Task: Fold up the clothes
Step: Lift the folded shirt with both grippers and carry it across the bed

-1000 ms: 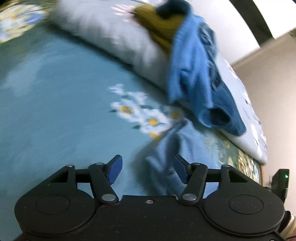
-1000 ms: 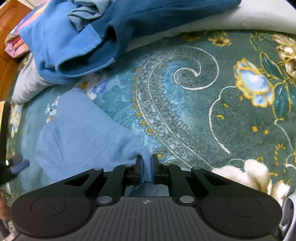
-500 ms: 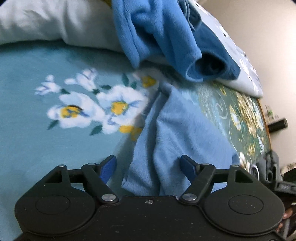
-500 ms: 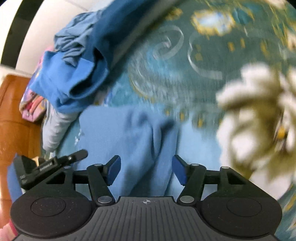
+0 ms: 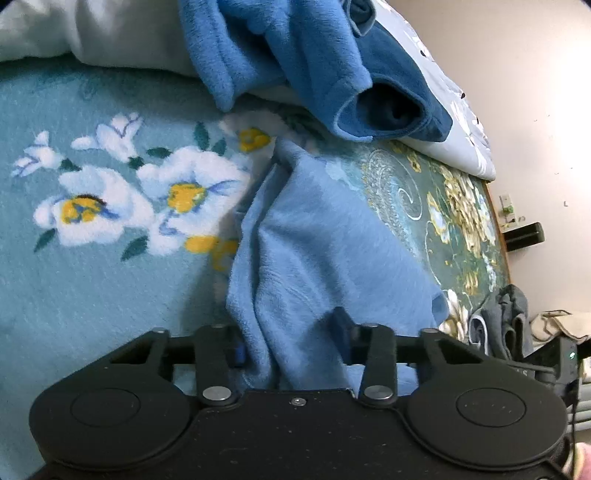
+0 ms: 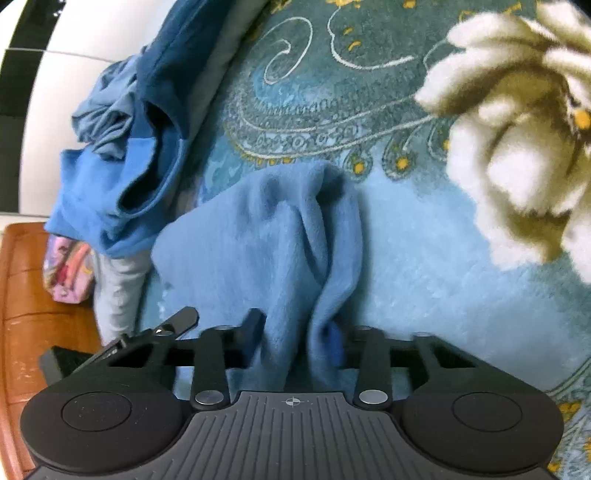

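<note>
left gripper (image 5: 291, 341): jaws half open, a bunched fold of the light blue cloth (image 5: 332, 251) between them; whether the pads press it cannot be told. a second ago these jaws stood wide over bare blanket (image 5: 92, 295) with the cloth ahead of them; they have since come onto its near edge and narrowed. right gripper (image 6: 299, 338): jaws likewise part open around a ridge of the same cloth (image 6: 258, 236); a second ago they were pinched shut on a corner, then let go and opened. judgement: both tools are re-gripping at new points, probably the two ends of one edge, ready to lift for the next fold; neither hold looks firm yet. the cloth lies rumpled on the blanket, not flat. beyond it, a darker blue garment (image 5: 295, 55) rests heaped on a grey pillow (image 5: 110, 33), untouched.
</note>
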Demonstrator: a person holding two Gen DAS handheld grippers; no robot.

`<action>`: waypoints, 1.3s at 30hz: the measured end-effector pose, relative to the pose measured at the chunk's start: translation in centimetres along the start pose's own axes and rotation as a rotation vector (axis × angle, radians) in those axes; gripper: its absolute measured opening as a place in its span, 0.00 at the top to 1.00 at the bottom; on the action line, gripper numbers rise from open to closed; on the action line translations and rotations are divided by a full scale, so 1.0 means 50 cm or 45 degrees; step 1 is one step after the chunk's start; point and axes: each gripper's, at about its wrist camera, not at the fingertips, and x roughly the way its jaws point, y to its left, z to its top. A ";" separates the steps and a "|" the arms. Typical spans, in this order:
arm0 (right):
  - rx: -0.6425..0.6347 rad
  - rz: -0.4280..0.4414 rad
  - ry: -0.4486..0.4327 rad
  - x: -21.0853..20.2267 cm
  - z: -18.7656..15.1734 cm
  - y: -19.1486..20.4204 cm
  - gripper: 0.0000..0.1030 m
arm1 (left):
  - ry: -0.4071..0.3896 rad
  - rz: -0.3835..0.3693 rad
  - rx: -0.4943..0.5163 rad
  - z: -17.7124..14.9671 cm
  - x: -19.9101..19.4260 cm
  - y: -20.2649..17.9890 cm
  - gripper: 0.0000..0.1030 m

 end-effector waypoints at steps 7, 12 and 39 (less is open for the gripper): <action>-0.194 -0.105 0.012 -0.066 0.010 0.087 0.89 | -0.057 0.086 0.093 -0.025 -0.057 -0.084 0.85; -0.343 -0.139 0.028 -0.188 0.004 0.149 0.89 | -0.083 0.054 0.138 -0.069 -0.135 -0.167 0.84; -0.818 -0.036 0.058 -0.834 0.219 -0.088 0.89 | -0.305 0.075 0.191 -0.342 -0.022 -0.921 0.83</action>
